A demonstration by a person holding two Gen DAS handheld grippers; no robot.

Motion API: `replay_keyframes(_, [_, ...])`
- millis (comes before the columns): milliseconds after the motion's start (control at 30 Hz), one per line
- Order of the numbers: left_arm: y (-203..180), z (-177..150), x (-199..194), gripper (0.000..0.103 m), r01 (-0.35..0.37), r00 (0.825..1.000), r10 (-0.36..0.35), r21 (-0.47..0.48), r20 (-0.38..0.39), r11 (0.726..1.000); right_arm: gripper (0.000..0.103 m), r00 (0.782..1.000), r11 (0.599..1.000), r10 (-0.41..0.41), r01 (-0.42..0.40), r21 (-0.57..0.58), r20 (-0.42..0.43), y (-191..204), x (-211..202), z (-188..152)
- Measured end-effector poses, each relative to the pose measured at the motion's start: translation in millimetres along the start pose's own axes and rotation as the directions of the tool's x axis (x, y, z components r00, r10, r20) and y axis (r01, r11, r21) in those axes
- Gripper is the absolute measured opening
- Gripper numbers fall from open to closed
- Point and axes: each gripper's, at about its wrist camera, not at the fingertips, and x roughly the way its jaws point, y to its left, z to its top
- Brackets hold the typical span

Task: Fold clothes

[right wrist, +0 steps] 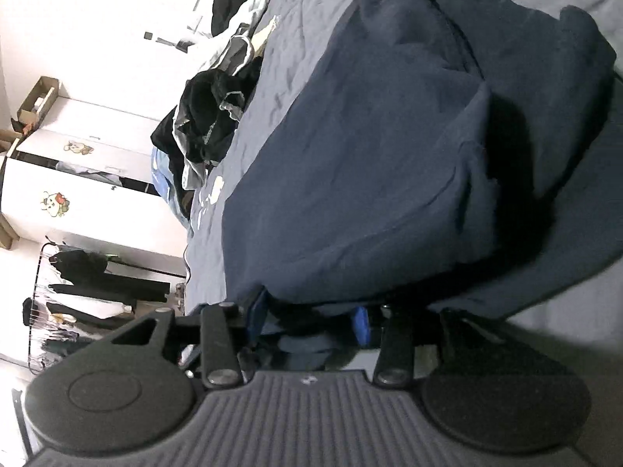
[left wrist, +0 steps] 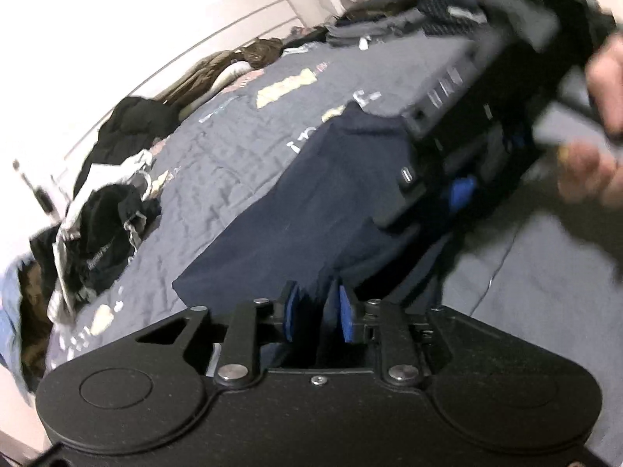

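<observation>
White walls and a white metal bed frame (left wrist: 249, 19) close off the far side of a bed (left wrist: 233, 132) spread with a grey-blue quilted cover, and nearly everything that matters lies on that cover. Beyond the navy garment (right wrist: 370, 148), toward the wall, sits a heap of dark and pale unfolded clothes (left wrist: 105, 225); a white cupboard with cartoon stickers (right wrist: 74, 179) stands further off, past the bed's edge. The navy garment itself lies mostly flat on the quilt, its long axis running straight away from both tools, with a doubled-over flap raised on its far portion in the right wrist view. The left hand-held gripper (left wrist: 317, 311) sits at the garment's near hem, and a pinch of navy cloth stands between its blue pads (left wrist: 346, 319), so it reads as clamped on that hem. The right hand-held gripper (right wrist: 311, 319) is at the same near edge, further along; cloth drapes over its blue pads, but whether they actually press on it I cannot tell. From the left wrist view the right tool, with the person's hand (left wrist: 599, 171) on it, is blurred and lies alongside the garment. Both hands are equally near the hem, so the coming fold would carry it away from them, along the length.
</observation>
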Motion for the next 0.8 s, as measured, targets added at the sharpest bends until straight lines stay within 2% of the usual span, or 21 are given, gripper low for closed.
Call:
replay_keyframes(33, [-6, -1, 2, 0.047, -0.014, 1.0, 0.014, 0.043, -0.002, 0.999, 0.043, 1.0, 1.0, 0.002, -0.002, -0.007, 0.012, 2, -1, -1])
replay_keyframes(100, [-17, -4, 8, 0.048, -0.031, 0.999, 0.032, 0.12, -0.007, 0.992, 0.043, 0.999, 1.0, 0.007, -0.007, -0.016, 0.034, 5, -3, -1])
replay_keyframes(133, [-20, -5, 10, 0.042, -0.031, 0.999, 0.032, 0.133, -0.009, 0.991, 0.043, 0.999, 1.0, 0.01, -0.01, -0.015, 0.041, 7, -5, 1])
replay_keyframes(167, [-19, -5, 11, 0.028, -0.034, 0.999, 0.035, 0.122, -0.007, 0.992, 0.043, 0.999, 1.0, 0.013, -0.013, -0.014, 0.048, 8, -7, 2])
replay_keyframes(200, [-15, -4, 10, 0.023, -0.044, 0.999, 0.044, 0.1, -0.006, 0.994, 0.043, 0.999, 1.0, 0.014, -0.013, -0.016, 0.052, 10, -9, 4])
replay_keyframes(333, [-1, 3, -6, 0.015, -0.07, 0.996, 0.068, 0.038, 0.065, 0.997, 0.044, 0.997, 0.999, -0.001, 0.004, -0.031, 0.074, 17, -14, 13])
replay_keyframes(467, [-4, 5, -10, 0.013, -0.037, 0.998, 0.032, 0.076, 0.062, 0.996, 0.049, 0.991, 0.999, -0.037, 0.039, -0.016, 0.13, 12, -17, 19])
replay_keyframes(633, [-29, -9, 8, 0.013, -0.008, 1.0, 0.015, 0.23, -0.027, 0.973, 0.05, 0.975, 0.995, -0.094, 0.088, 0.039, 0.203, -3, -20, 24])
replay_keyframes(733, [-40, -15, 18, 0.02, -0.056, 0.997, 0.07, 0.297, -0.034, 0.953, 0.049, 0.966, 0.993, -0.121, 0.118, 0.024, 0.228, -5, -17, 26])
replay_keyframes(767, [-42, -16, 22, 0.027, -0.072, 0.995, 0.088, 0.306, -0.04, 0.949, 0.046, 0.964, 0.992, -0.128, 0.13, 0.005, 0.234, -3, -18, 25])
replay_keyframes(800, [-43, -17, 25, 0.029, -0.084, 0.994, 0.1, 0.307, -0.038, 0.948, 0.042, 0.961, 0.99, -0.134, 0.142, -0.014, 0.24, -1, -19, 23])
